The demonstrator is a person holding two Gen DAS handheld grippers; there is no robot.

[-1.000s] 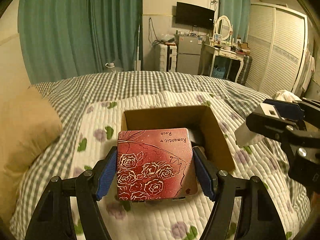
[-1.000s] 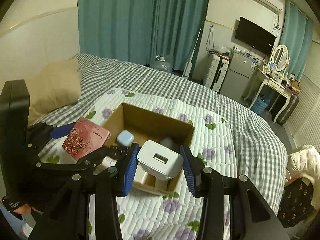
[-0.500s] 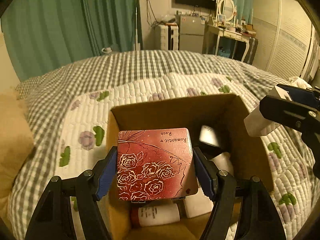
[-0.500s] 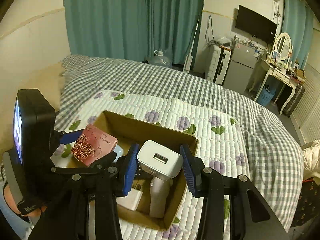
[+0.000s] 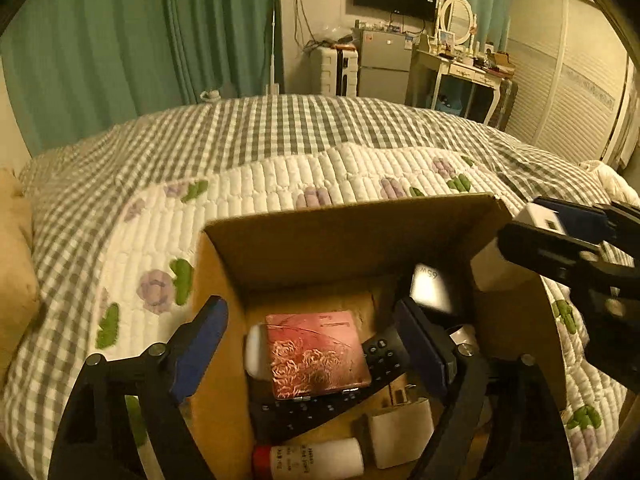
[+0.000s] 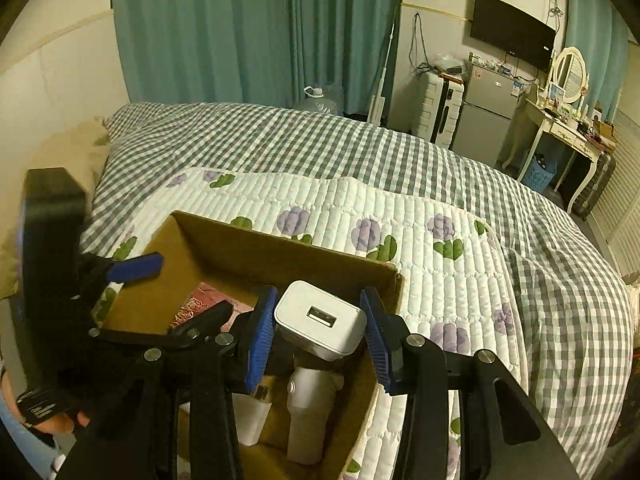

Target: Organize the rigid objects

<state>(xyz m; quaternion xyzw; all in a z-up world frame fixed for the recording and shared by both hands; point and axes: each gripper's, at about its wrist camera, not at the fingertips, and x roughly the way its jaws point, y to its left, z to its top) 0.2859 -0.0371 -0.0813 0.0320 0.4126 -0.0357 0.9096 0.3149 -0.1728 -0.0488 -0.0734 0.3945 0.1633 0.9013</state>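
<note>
An open cardboard box (image 5: pixel 352 216) (image 6: pixel 280 244) sits on the quilted bed. Inside it a red rose-patterned tin (image 5: pixel 316 356) (image 6: pixel 196 304) lies flat on a black remote (image 5: pixel 384 354). My left gripper (image 5: pixel 312 340) (image 6: pixel 172 292) hangs over the box, its jaws opening wide. The tin lies below and between them, and the pads do not touch it. My right gripper (image 6: pixel 320 328) (image 5: pixel 560 240) is shut on a white USB charger (image 6: pixel 320 322) (image 5: pixel 496 268), held above the box's near right corner.
The box also holds a white bottle with a red cap (image 5: pixel 312 460), a white block (image 5: pixel 400 432) and a pale handheld device (image 6: pixel 308 412). A tan pillow (image 5: pixel 16 280) lies to the left. A hand (image 6: pixel 60 420) holds the left gripper.
Both grippers came down over the box. The left jaws spread apart and the red tin dropped from them onto the remote inside. The right gripper kept its hold on the charger.
</note>
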